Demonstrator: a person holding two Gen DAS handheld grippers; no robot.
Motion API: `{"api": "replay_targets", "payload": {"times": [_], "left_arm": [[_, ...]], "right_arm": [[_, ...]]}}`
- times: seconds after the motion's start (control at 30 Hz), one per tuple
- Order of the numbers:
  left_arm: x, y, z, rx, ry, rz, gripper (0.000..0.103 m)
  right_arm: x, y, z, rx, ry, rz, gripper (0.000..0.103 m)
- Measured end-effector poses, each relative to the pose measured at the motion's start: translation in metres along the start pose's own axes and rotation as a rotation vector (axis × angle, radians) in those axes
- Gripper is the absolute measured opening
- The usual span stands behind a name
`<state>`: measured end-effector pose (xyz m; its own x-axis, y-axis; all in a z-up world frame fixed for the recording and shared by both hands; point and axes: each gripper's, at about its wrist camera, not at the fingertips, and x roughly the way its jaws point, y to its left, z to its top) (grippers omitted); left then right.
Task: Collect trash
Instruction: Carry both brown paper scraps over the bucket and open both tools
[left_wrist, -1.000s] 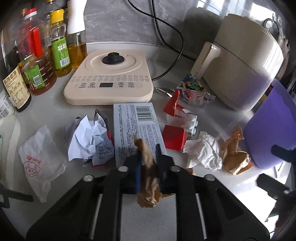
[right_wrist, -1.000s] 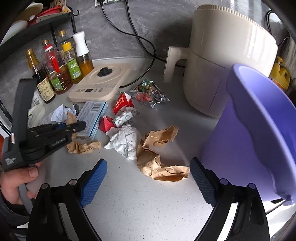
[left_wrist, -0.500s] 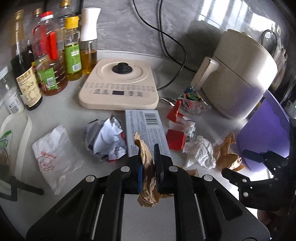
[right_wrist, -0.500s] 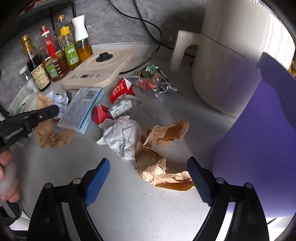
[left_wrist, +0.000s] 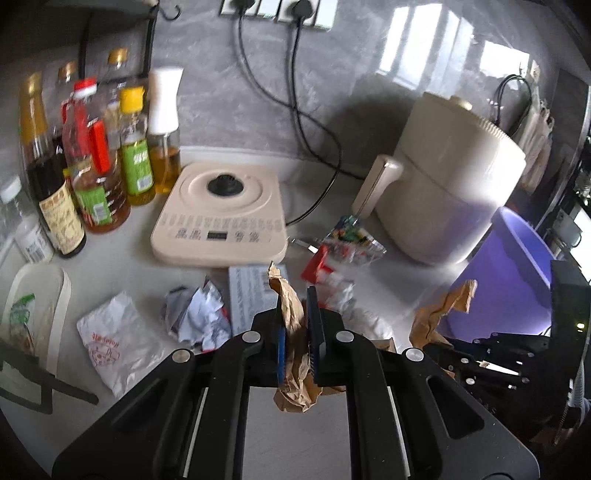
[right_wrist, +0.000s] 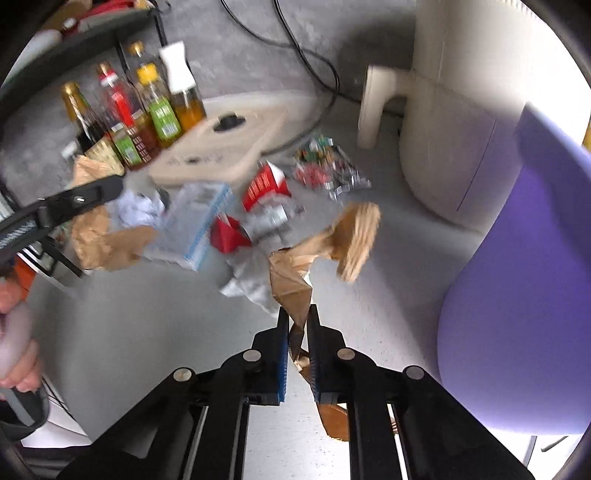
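Note:
My left gripper (left_wrist: 295, 306) is shut on a crumpled brown paper (left_wrist: 291, 332) and holds it above the counter; it also shows in the right wrist view (right_wrist: 96, 236). My right gripper (right_wrist: 297, 321) is shut on a second, larger brown paper (right_wrist: 332, 247), lifted off the counter next to the purple bin (right_wrist: 517, 295), which also shows in the left wrist view (left_wrist: 509, 280). On the counter lie a white crumpled paper (right_wrist: 251, 280), a pale box (right_wrist: 195, 225), red cartons (right_wrist: 266, 184), a shiny wrapper (right_wrist: 325, 166) and a white bag (left_wrist: 114, 339).
A cream induction cooker (left_wrist: 221, 218) and several oil and sauce bottles (left_wrist: 99, 162) stand at the back left. A cream air fryer (left_wrist: 450, 177) stands at the back right, with black cables (left_wrist: 314, 147) along the wall.
My right gripper has closed on the larger brown paper and lifted it. My left gripper has risen further with its brown paper.

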<state>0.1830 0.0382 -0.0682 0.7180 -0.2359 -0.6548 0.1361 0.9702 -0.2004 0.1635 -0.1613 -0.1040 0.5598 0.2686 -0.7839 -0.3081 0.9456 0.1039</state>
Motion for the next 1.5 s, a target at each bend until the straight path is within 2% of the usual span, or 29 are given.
{"api": "replay_targets", "payload": {"times": [0.27, 0.7, 1.07, 1.5], "left_arm": [[-0.018, -0.021, 0.015, 0.006, -0.063, -0.019, 0.01], [-0.037, -0.072, 0.034, 0.079, -0.149, -0.062, 0.01], [-0.04, -0.121, 0.04, 0.129, -0.183, -0.124, 0.01], [-0.038, -0.171, 0.048, 0.181, -0.207, -0.18, 0.01]], "right_arm": [[-0.051, 0.004, 0.015, -0.022, -0.125, 0.041, 0.009], [-0.119, -0.027, 0.02, 0.023, -0.273, -0.007, 0.009], [-0.157, -0.069, 0.009, 0.089, -0.342, -0.089, 0.011], [-0.179, -0.118, -0.004, 0.163, -0.38, -0.157, 0.012]]}}
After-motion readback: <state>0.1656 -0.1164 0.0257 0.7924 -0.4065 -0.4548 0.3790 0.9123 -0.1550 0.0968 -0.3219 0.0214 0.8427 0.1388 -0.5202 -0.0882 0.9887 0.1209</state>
